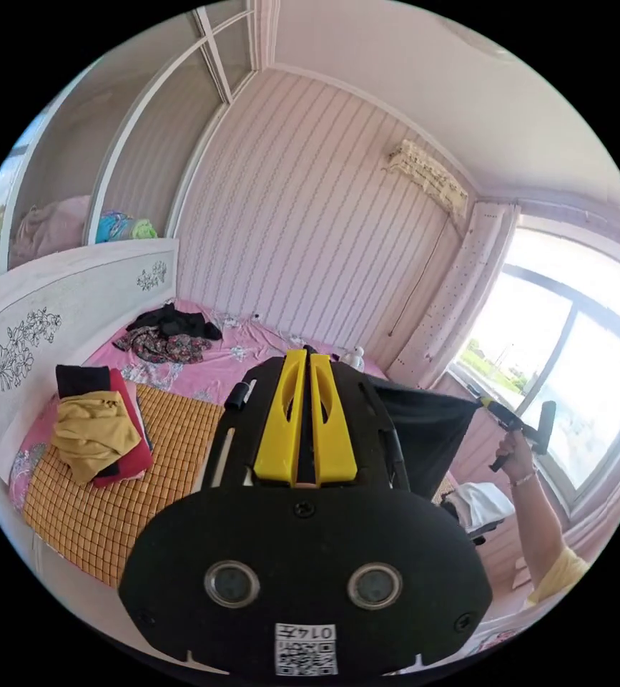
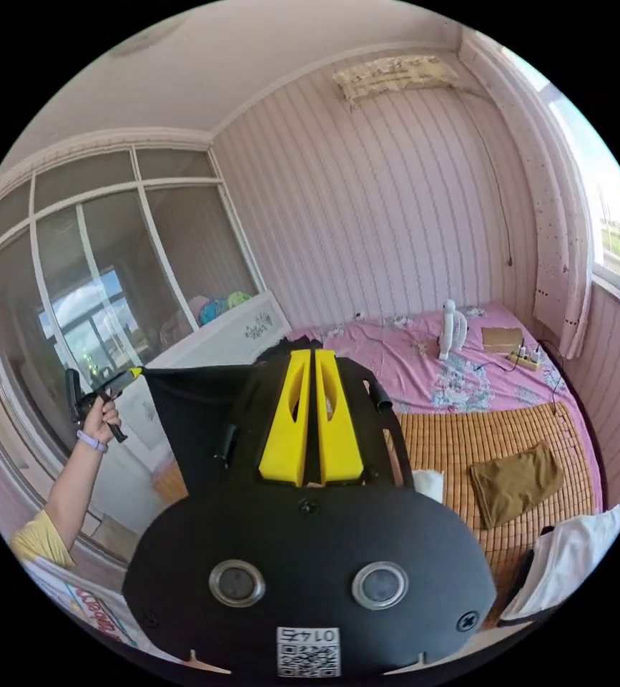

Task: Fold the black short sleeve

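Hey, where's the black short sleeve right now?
The black short sleeve hangs stretched in the air above the bed, between the left gripper and the right gripper.

both views held high, facing the striped wall (image 1: 310, 215), sharing the bed (image 2: 424, 372)

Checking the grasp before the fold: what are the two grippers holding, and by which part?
Both hold the black short-sleeve shirt stretched in the air: the left gripper pinches one top corner, the right gripper the opposite corner.
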